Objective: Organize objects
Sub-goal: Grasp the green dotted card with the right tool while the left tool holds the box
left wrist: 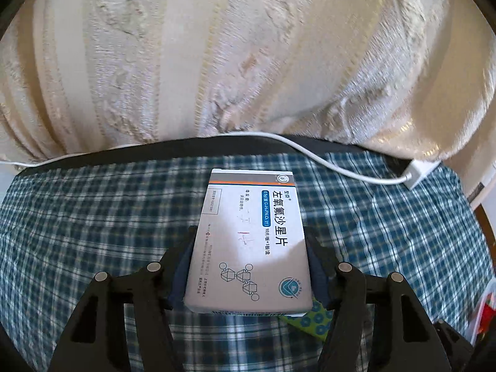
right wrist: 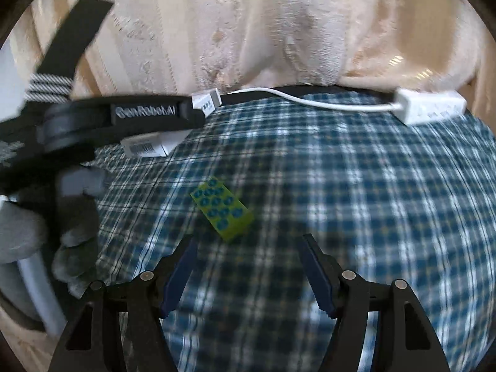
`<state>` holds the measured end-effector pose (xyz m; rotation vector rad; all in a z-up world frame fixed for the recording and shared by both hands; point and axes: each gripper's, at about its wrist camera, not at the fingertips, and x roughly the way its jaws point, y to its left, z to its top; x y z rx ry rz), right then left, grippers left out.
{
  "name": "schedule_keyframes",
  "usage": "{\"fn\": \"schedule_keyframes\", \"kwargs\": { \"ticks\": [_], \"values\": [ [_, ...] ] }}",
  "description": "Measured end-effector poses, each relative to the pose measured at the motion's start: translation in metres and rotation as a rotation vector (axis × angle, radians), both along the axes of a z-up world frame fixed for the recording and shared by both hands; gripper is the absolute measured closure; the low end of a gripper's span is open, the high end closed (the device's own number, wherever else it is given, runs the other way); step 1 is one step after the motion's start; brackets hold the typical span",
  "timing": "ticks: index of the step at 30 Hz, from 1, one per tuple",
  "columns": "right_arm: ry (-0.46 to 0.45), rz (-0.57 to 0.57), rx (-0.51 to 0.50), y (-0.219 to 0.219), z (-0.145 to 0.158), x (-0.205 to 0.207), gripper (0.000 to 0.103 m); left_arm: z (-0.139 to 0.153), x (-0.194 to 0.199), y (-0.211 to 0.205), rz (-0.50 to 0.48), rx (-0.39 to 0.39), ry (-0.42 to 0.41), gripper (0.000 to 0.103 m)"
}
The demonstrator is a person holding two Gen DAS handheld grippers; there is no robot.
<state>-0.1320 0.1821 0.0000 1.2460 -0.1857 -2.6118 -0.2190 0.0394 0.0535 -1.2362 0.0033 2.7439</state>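
Observation:
My left gripper is shut on a white medicine box with blue and orange print, held flat above the blue checked cloth. The box sticks out forward past the fingertips. In the right wrist view the same box shows at the left, under the black body of the left gripper, held by a grey-gloved hand. My right gripper is open with nothing between its fingers. A small green packet with blue dots lies on the cloth just ahead of it; its corner peeks out under the box.
A white cable runs along the back edge of the cloth to a white adapter. A cream patterned curtain hangs behind. A red and white packet shows at the far right edge.

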Motion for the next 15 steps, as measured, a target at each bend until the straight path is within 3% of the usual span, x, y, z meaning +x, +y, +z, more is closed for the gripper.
{"fn": "schedule_keyframes", "kwargs": {
  "ticks": [3,5,11,15],
  "values": [
    [-0.010,0.019,0.026,-0.009,-0.005,-0.014,0.032,0.005,0.000,-0.007,0.017,0.007,0.010,0.039],
    [-0.017,0.030,0.035,-0.013,-0.005,-0.022,0.039,0.007,0.001,-0.009,0.020,0.013,0.013,0.039],
    [-0.018,0.074,0.076,-0.026,-0.006,-0.033,0.047,0.010,0.001,-0.013,0.032,0.018,0.019,0.039],
    [-0.014,0.086,0.103,-0.031,-0.007,-0.035,0.048,0.011,0.001,-0.014,0.042,0.021,0.021,0.039]
  ]
}}
